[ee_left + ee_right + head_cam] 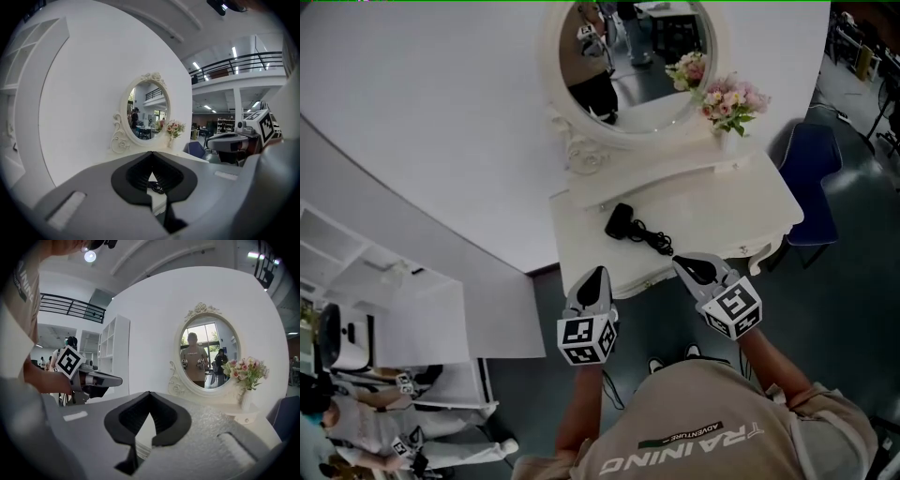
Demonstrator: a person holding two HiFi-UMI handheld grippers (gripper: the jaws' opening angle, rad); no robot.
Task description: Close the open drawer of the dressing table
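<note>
The dressing table [712, 202] stands against a white wall. Its drawer cannot be made out along the table's front edge. The left gripper [597, 274] and the right gripper [680, 263] both hover at that front edge, each with its jaws pressed together on nothing. A black corded device [623, 222] lies on the table's top. An oval mirror [633, 56] and a vase of flowers [731, 101] stand at the table's back.

Open tabletop [727, 211] front and right — black corded device [623, 223] mid-top, vase of flowers [730, 117] behind
</note>
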